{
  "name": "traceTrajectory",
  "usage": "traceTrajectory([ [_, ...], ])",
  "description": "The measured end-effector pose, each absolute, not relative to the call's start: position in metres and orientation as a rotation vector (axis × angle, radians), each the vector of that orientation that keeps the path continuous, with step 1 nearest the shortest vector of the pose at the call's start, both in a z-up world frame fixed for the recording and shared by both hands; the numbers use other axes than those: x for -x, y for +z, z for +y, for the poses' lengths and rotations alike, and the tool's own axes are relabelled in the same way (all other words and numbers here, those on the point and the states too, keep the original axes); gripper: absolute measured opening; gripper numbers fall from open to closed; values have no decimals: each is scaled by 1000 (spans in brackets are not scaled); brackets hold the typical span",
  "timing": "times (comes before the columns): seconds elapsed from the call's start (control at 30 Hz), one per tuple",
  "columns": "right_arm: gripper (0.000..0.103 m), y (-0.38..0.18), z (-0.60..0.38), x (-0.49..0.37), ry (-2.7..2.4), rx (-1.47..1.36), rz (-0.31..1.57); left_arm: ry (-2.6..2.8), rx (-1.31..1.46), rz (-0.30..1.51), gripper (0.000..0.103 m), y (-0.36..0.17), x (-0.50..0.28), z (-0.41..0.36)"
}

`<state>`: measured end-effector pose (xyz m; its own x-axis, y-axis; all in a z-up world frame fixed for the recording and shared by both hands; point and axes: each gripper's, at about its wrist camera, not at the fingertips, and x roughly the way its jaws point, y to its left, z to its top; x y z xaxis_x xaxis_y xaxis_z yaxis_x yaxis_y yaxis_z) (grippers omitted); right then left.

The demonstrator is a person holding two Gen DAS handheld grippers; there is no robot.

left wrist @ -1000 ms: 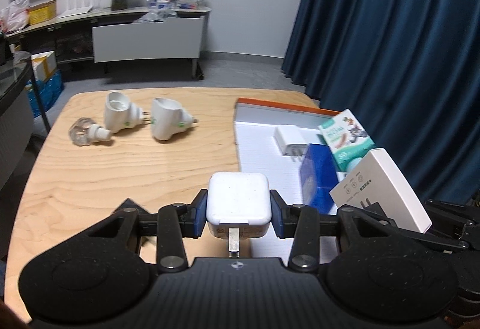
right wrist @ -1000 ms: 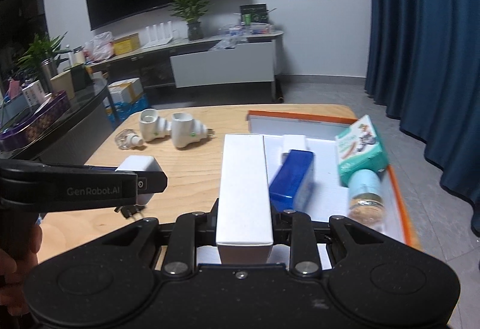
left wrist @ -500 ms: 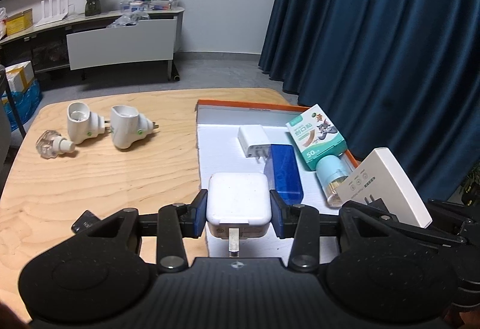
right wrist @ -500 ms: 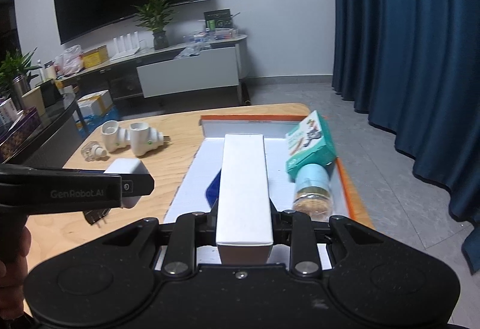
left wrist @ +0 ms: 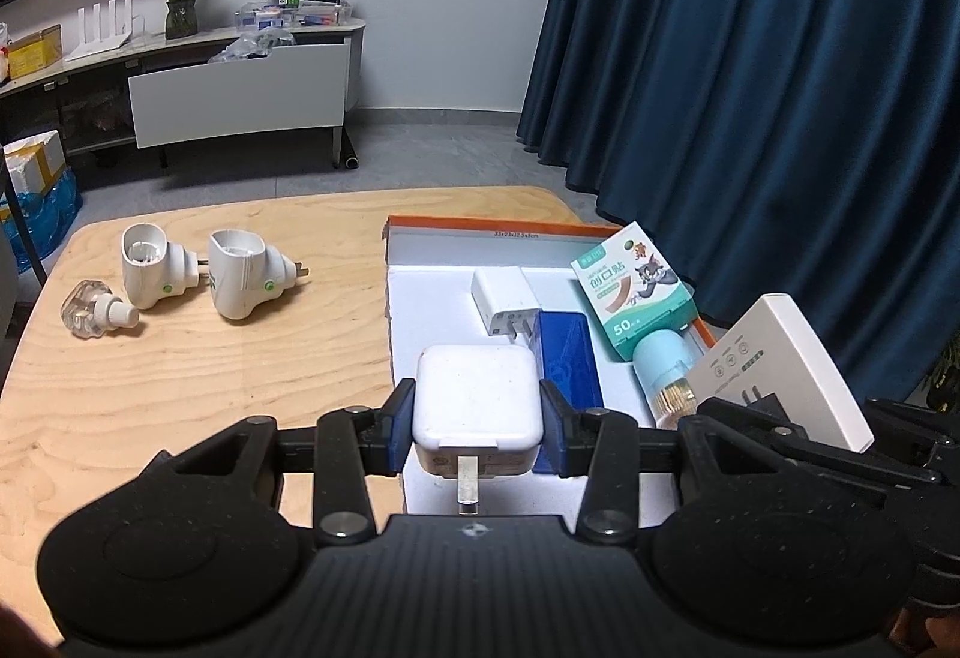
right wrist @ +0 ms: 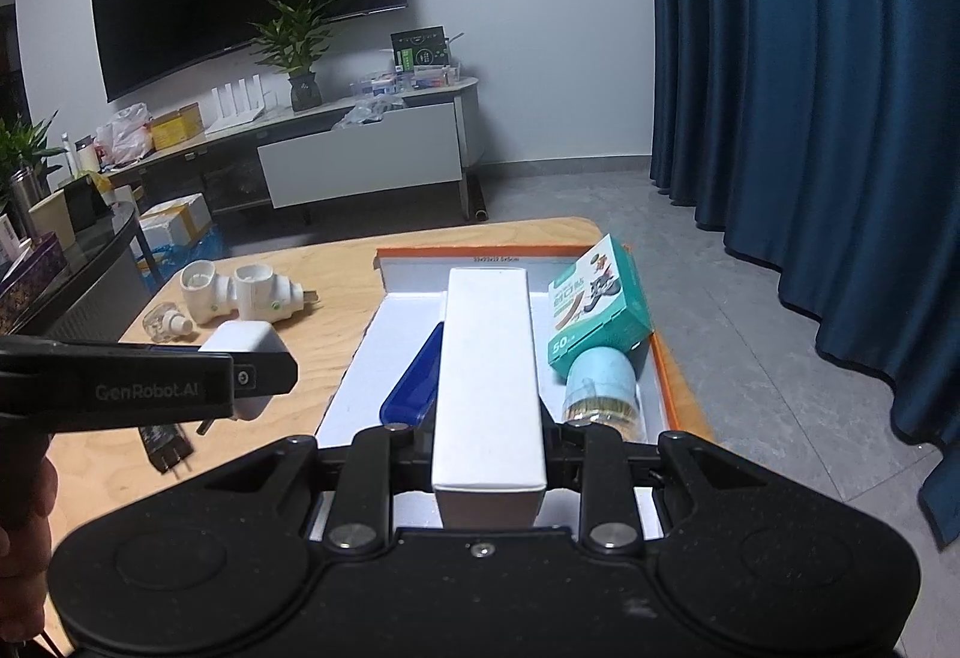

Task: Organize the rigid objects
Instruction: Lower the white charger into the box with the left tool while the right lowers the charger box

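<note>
Left wrist view: both grippers carry loads above the orange-rimmed white tray (left wrist: 498,229).

Left gripper (left wrist: 477,412) fingers clamp a square white plug charger (left wrist: 477,397) over the tray's near-left corner; right gripper (right wrist: 487,454) fingers grip a long white cardboard box (right wrist: 489,364) above the tray. Two white plug-in vaporizers (left wrist: 198,271) and a clear refill bottle (left wrist: 93,307) lie on the light wooden counter (left wrist: 180,376).

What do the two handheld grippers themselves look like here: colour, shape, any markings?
Both are matte black plastic with two rounded lobes at the base, linkage bars and silver pivot bolts. The left gripper has blue finger pads. Seen side-on from the right wrist camera, it bears grey "GenRobot.AI" lettering. The right gripper matches in build; its pads are hidden. No cables or sleeves show.
</note>
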<state>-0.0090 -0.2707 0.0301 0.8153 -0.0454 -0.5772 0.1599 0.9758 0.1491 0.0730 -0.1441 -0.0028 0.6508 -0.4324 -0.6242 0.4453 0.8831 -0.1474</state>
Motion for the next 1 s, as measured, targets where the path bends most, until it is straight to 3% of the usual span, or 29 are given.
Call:
traceTrajectory([
  [1.0, 32, 29, -303, -58, -110, -174, 599, -461, -28, 727, 42, -9, -128, -174],
])
